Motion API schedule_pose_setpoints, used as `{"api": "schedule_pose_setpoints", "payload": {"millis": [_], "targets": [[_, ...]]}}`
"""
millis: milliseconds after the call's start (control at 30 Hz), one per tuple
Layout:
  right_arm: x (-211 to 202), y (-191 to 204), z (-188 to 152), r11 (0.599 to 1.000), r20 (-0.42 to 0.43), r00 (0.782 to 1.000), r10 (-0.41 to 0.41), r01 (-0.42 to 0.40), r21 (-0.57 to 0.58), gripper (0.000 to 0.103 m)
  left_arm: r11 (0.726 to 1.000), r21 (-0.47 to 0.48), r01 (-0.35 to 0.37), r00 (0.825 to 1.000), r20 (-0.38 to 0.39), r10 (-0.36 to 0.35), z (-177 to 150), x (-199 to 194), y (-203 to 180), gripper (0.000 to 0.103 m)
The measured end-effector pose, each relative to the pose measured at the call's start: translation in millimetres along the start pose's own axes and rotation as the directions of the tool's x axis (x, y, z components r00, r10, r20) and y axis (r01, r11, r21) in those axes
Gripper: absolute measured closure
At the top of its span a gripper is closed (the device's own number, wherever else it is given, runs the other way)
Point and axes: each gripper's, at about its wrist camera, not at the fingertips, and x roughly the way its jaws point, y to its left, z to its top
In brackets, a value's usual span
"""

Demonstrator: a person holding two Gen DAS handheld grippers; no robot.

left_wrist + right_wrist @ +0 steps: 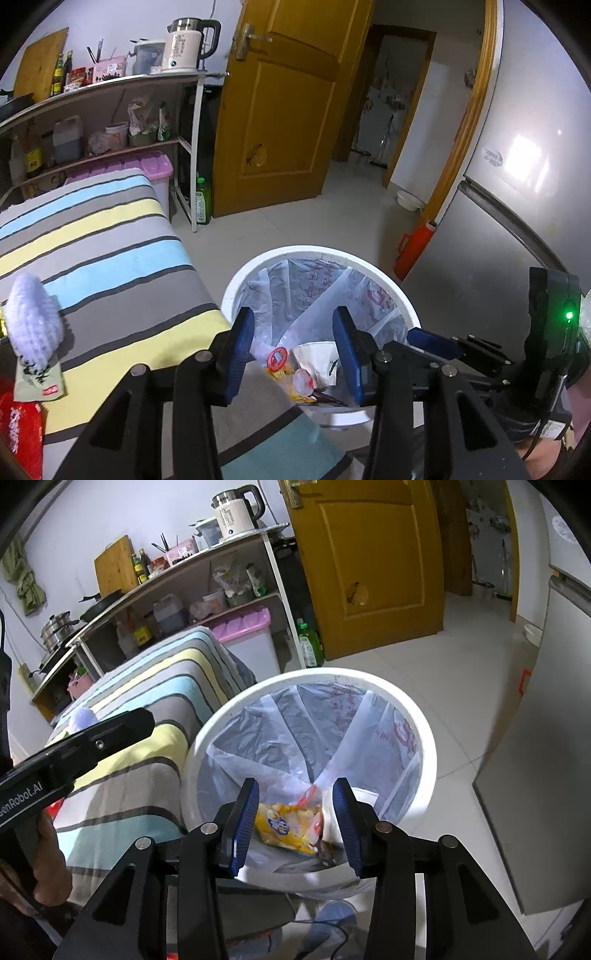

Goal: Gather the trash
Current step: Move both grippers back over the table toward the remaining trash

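Both grippers hang over the round white plastic bin with a translucent bag liner (417,716), and both stand released with nothing between the blue pads. The right gripper (295,819) looks almost straight down into the bin mouth; directly ahead of and below its jaws lies the crumpled yellow snack wrapper (284,827) at the bottom of the liner, beside a white paper cup (364,799). The left gripper (293,354) sits at the near rim, its jaws framing the same pile, where a small red-lidded container (277,357) also shows.

What seems left to collect lies the other way. On the striped grey, blue and yellow cloth-covered table (122,254), far to the left of the left gripper's jaws and well apart from the bin, are 3 candidates: a pale green flat sachet with a red label (38,382), a red printed packet (20,435) at the frame edge, and a fluffy lilac knitted object (31,325) resting on the sachet's far end. The sachet's long axis runs roughly along the table's near-to-far direction, close to parallel with the left fingers.

The left gripper is clearly the nearer one, so I judge the next pick falls to it: swing left, away from the bin. Whether the lilac object counts as trash I cannot tell.
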Motion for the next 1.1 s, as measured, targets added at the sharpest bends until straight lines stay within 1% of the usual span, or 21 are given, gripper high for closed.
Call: {"api": "schedule_pose_setpoints", "payload": {"millis": [267,467,667,767,867,1100], "targets": [[-33.1,25.9,-2.1,0.999,0.066,0.997,0.039,-0.036,-0.04,0.06,0.999,-0.027,-0.04,0.997,0.066,0.042,-9.6,-42.0,12.9,0.057],[-47.5,57.5,-7.5,0.992,0.08,0.993,0.086,-0.078,-0.099,0.06,0.996,-0.048,-0.077,0.991,0.109,0.082,-20.6,-74.0,24.2,0.057],[-50.4,91.7,-16.2,0.978,0.066,0.988,0.143,-0.131,-0.164,0.06,0.988,-0.073,-0.136,0.98,0.132,0.145,-34.5,-97.2,40.0,0.057],[-49.7,105.9,-20.4,0.97,0.055,0.984,0.167,-0.154,-0.191,0.06,0.984,-0.087,-0.152,0.976,0.142,0.164,-41.5,-108.8,49.0,0.057],[-50.3,117.7,-23.6,0.961,0.048,0.981,0.188,-0.174,-0.216,0.06,0.974,-0.105,-0.203,0.964,0.154,0.217,-49.3,-118.5,58.5,0.057],[-49.0,138.4,-29.5,0.943,0.028,0.975,0.219,-0.205,-0.261,0.06,0.956,-0.147,-0.253,0.948,0.161,0.275,-67.3,-136.0,82.3,0.057]]}}
